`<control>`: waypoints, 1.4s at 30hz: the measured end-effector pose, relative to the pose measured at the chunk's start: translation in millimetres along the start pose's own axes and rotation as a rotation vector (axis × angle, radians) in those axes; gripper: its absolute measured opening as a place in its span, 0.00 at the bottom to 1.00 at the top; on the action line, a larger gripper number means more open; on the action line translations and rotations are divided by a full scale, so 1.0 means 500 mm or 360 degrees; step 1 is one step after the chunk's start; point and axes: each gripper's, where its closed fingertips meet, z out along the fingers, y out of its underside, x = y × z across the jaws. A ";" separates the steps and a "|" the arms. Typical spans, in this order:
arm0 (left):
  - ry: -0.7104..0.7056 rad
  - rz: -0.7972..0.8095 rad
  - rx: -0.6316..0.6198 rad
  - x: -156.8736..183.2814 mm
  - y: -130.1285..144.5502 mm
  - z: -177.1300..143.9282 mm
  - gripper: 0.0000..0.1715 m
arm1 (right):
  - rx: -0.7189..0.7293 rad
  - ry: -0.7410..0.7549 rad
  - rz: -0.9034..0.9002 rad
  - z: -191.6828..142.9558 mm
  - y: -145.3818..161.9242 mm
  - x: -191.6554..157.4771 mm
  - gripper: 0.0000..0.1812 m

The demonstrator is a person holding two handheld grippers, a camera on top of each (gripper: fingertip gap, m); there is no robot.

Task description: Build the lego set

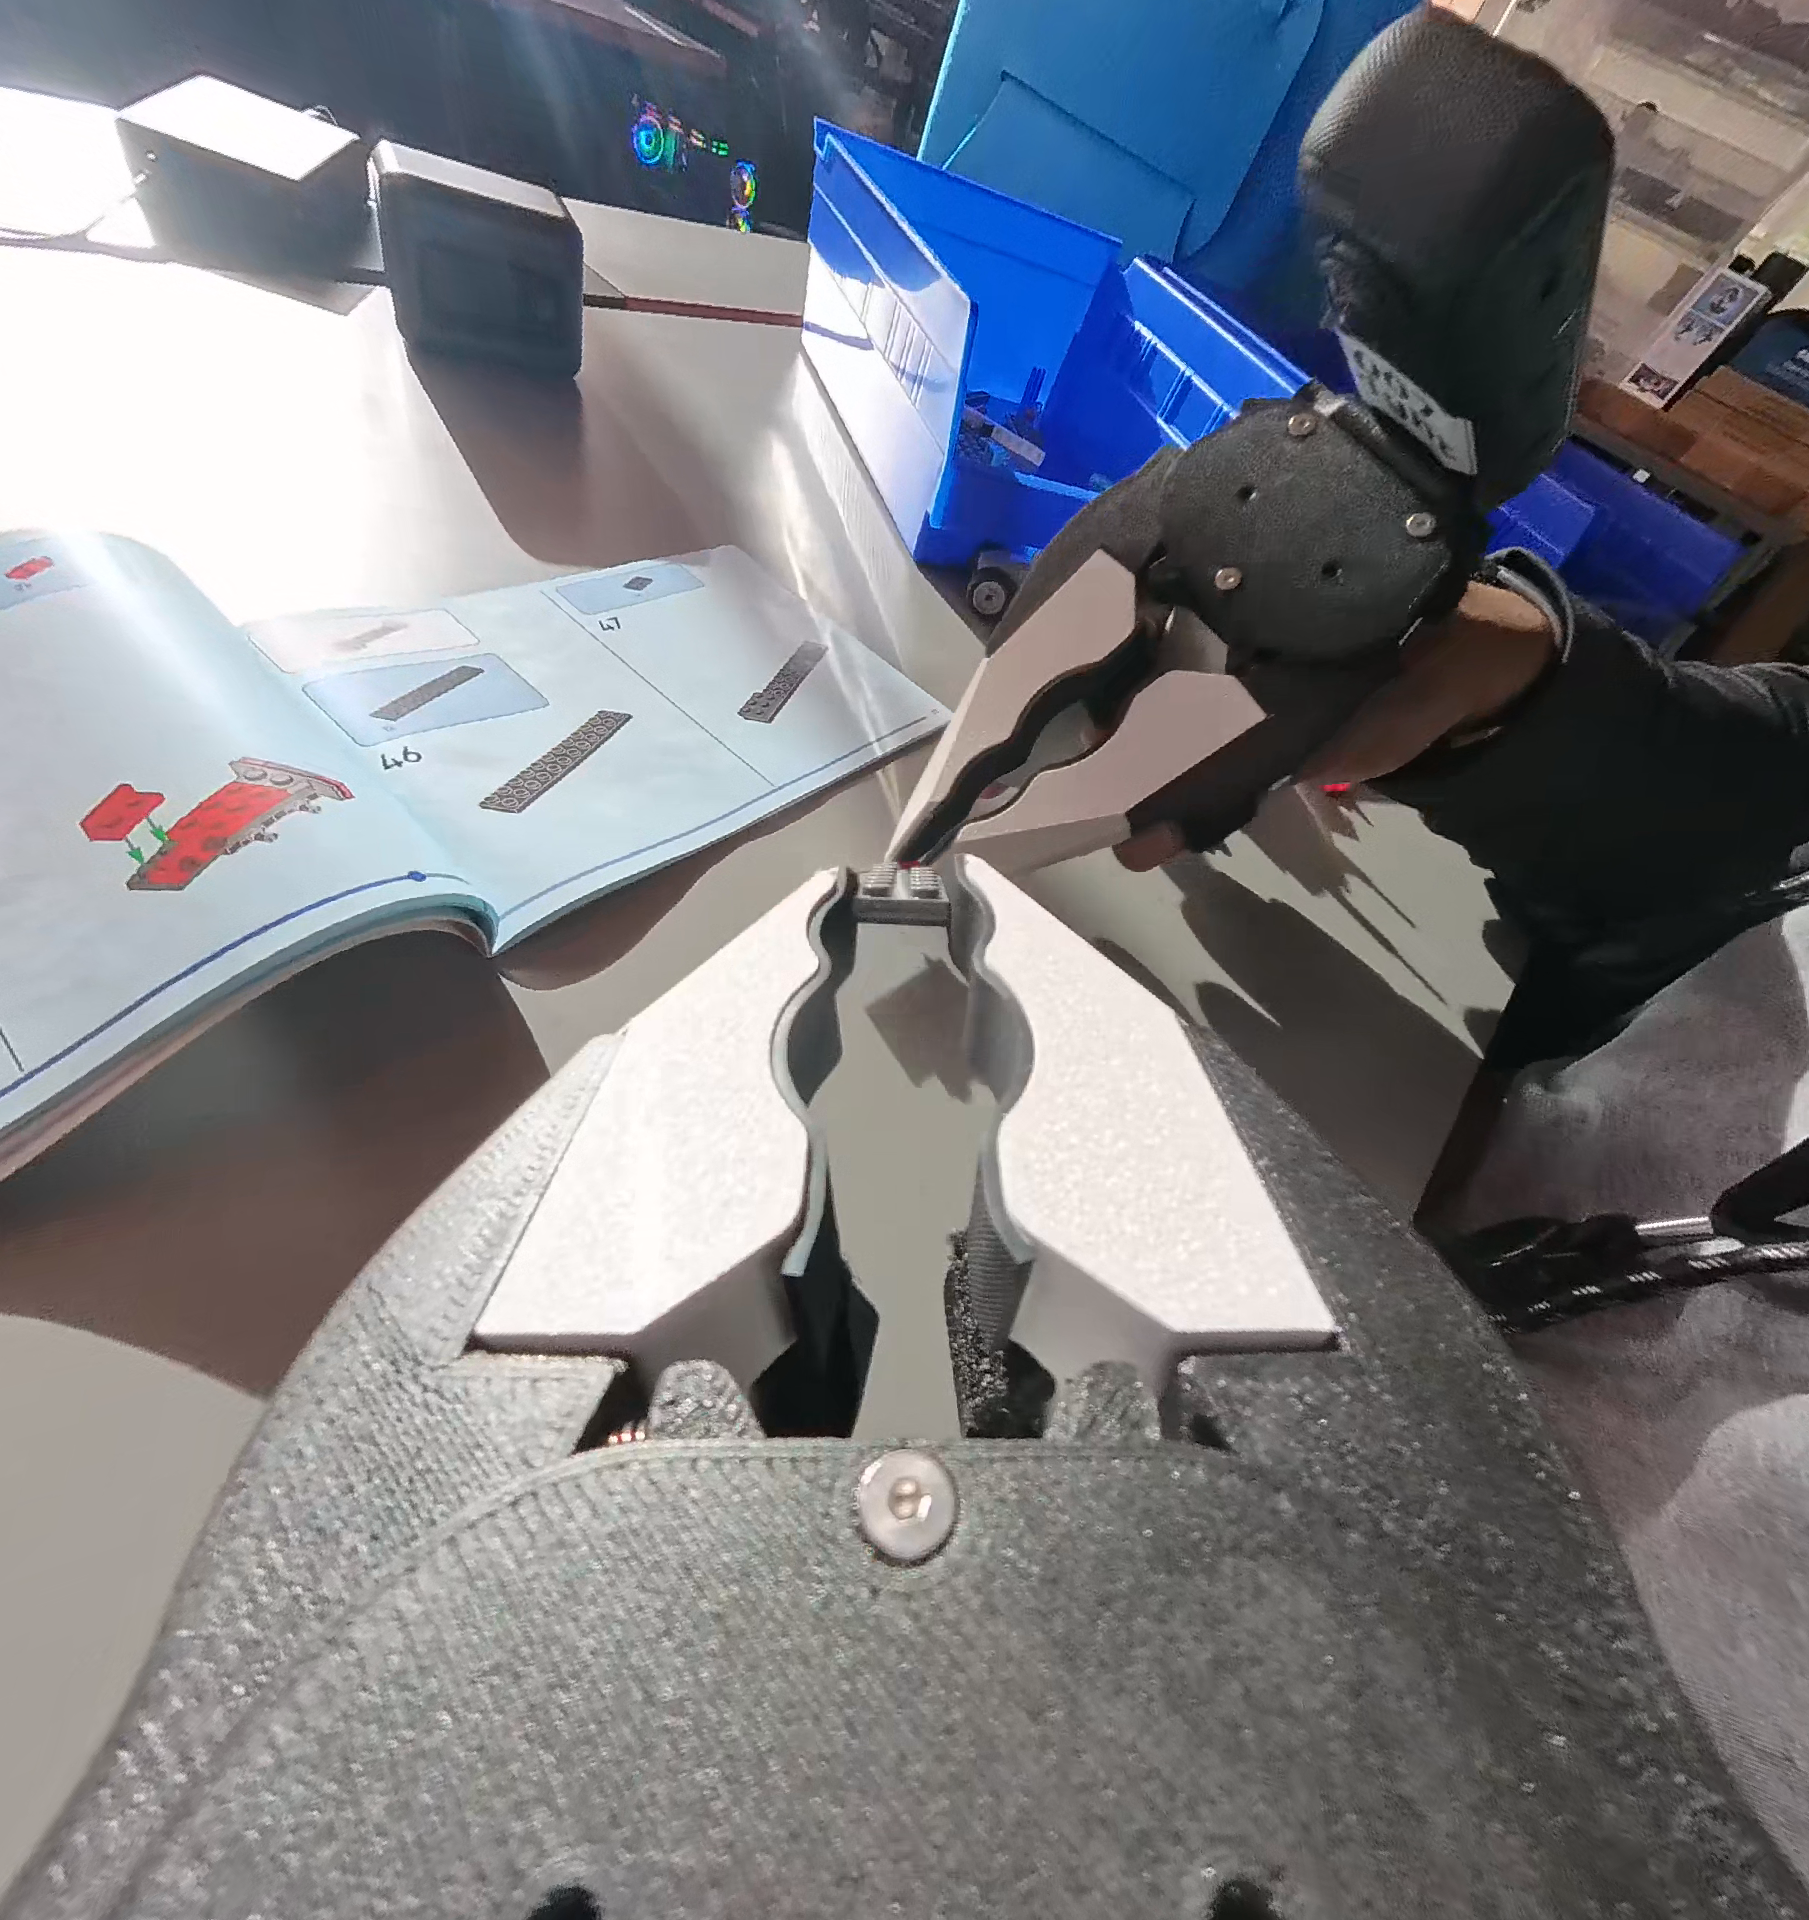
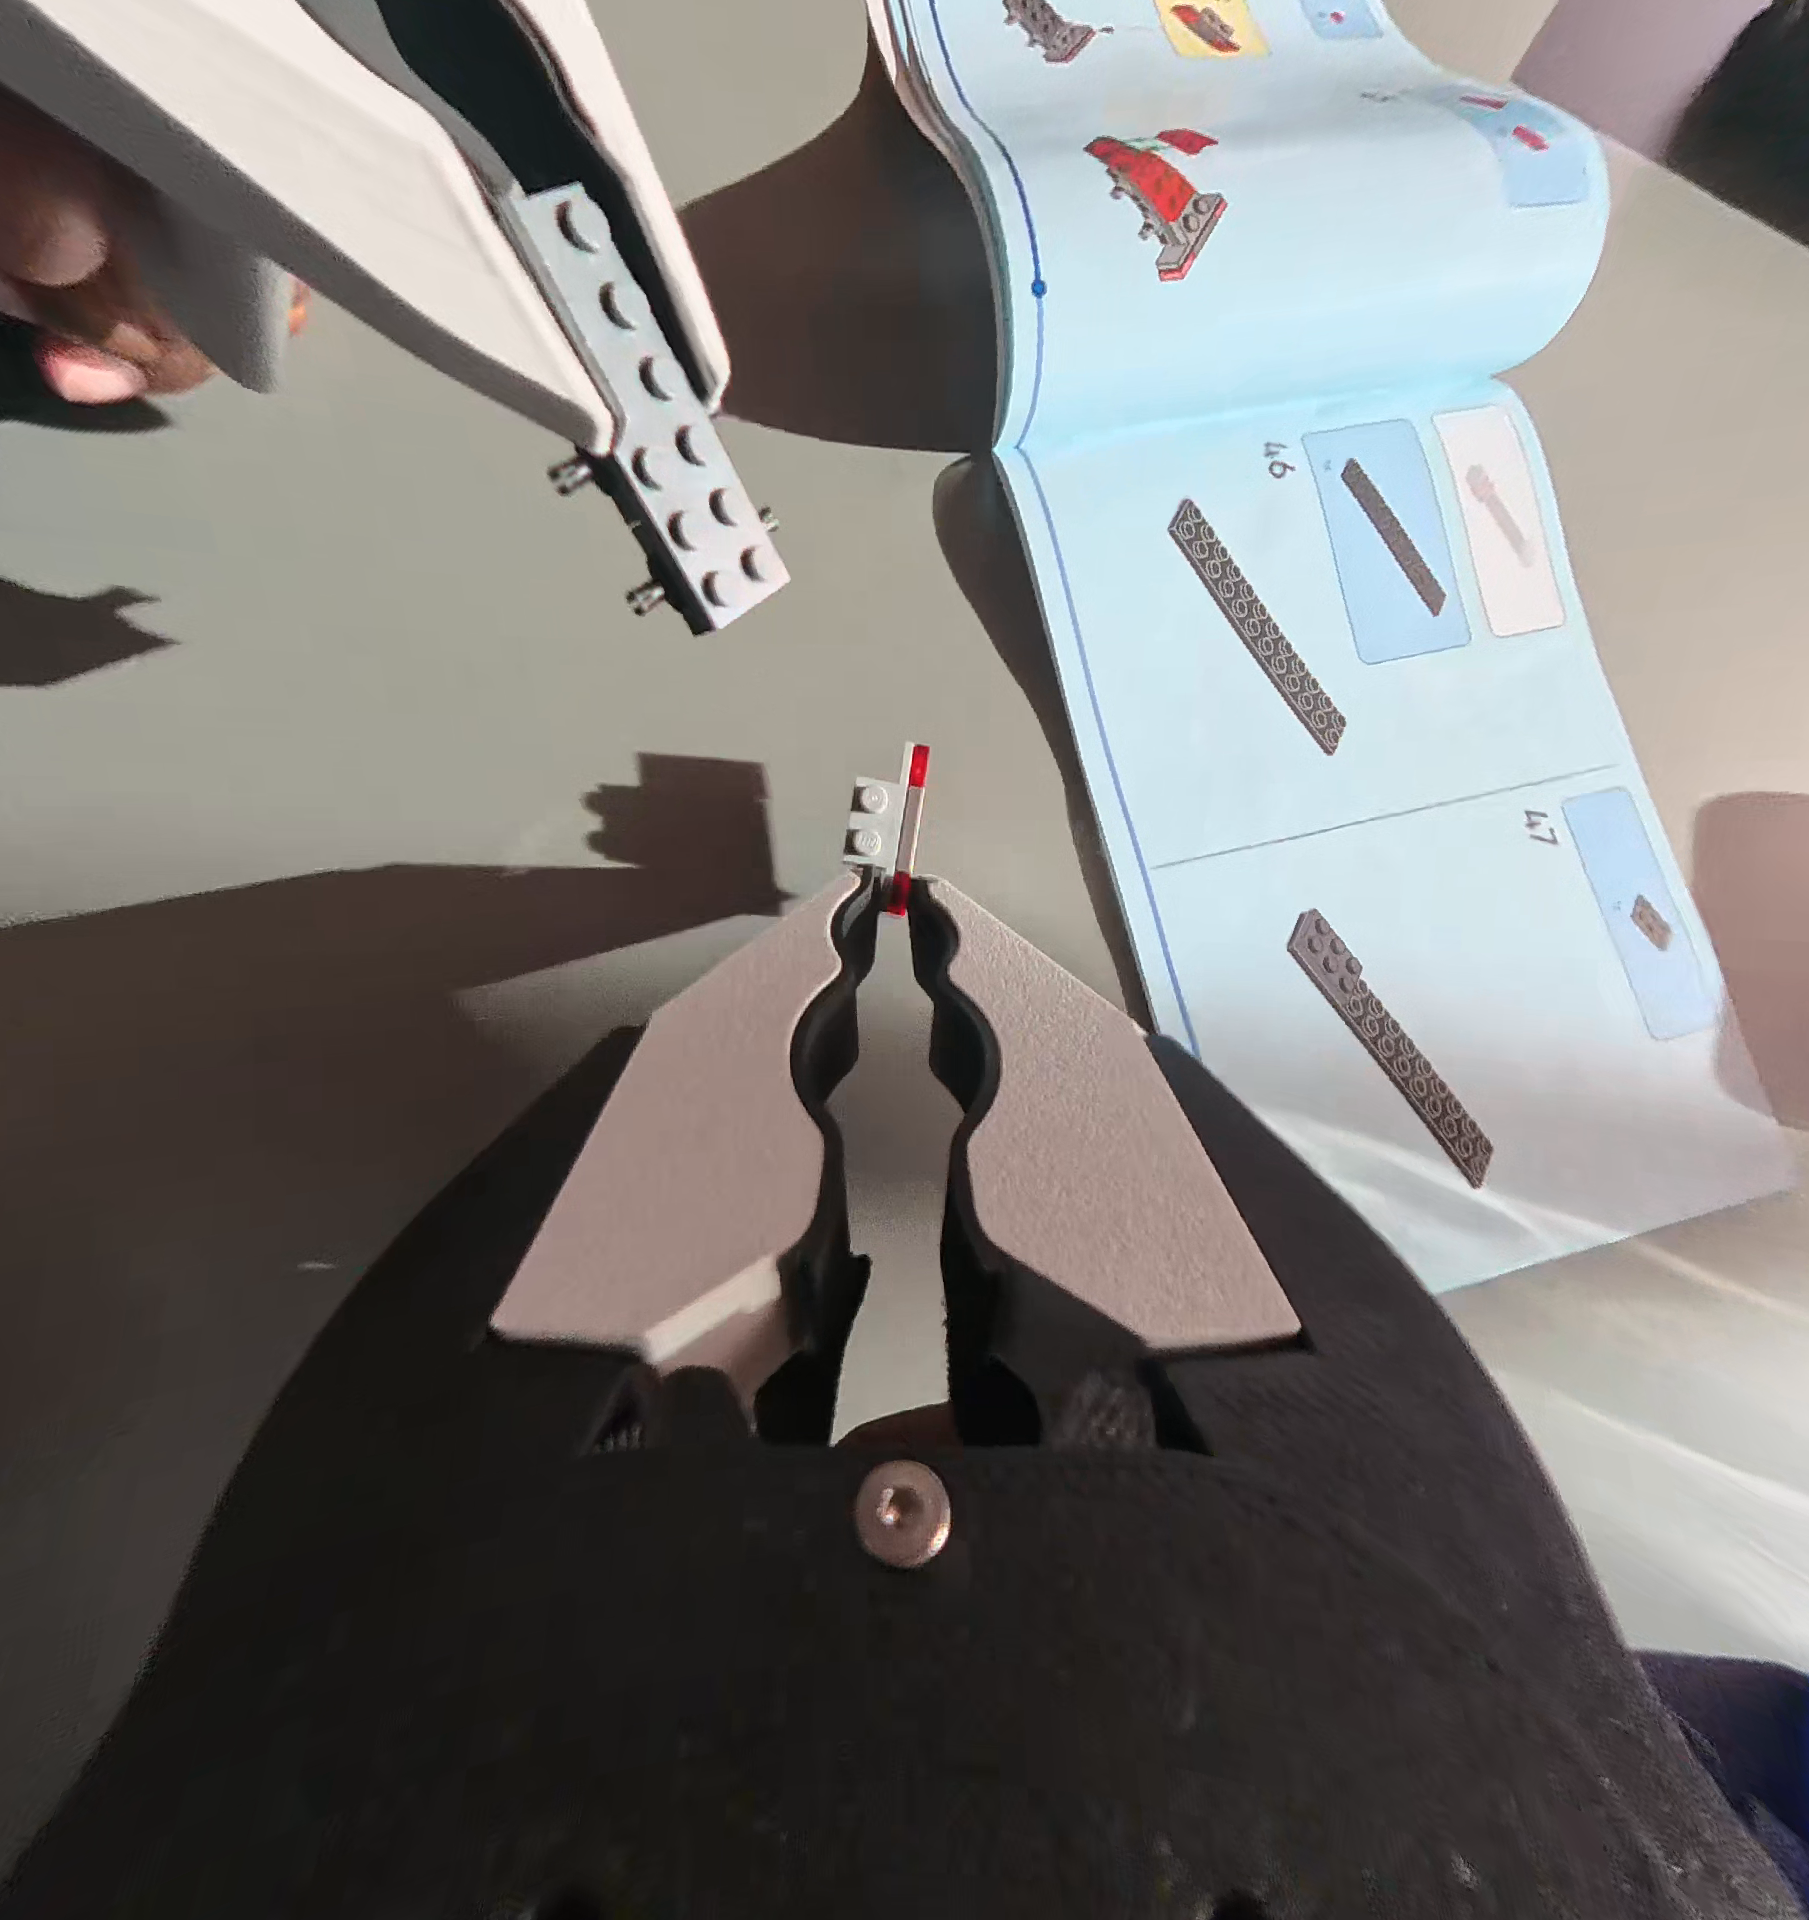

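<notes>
Left gripper fingers around grey plate.

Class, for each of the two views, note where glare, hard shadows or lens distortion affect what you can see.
Left wrist view: strong glare whitens the table at upper left; the blue bins lean from wide-angle bending. Right wrist view: hard-edged shadows cross the table, and the open booklet looks curved.

Two hand-held grippers – left, right; one grey studded plate; one small grey-and-red piece; one instruction booklet; two blue bins.
</notes>
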 end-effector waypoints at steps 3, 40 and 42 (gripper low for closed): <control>0.0004 0.0049 0.0079 0.004 -0.020 0.008 0.10 | 0.0094 -0.0004 0.0097 -0.032 0.000 0.009 0.04; 0.0104 0.0948 0.0292 0.159 -0.060 0.162 0.10 | 0.0785 -0.0324 0.0903 -0.204 0.032 0.008 0.05; 0.0105 0.0965 0.0288 0.161 -0.058 0.161 0.11 | 0.0775 -0.0328 0.0883 -0.204 0.033 0.006 0.05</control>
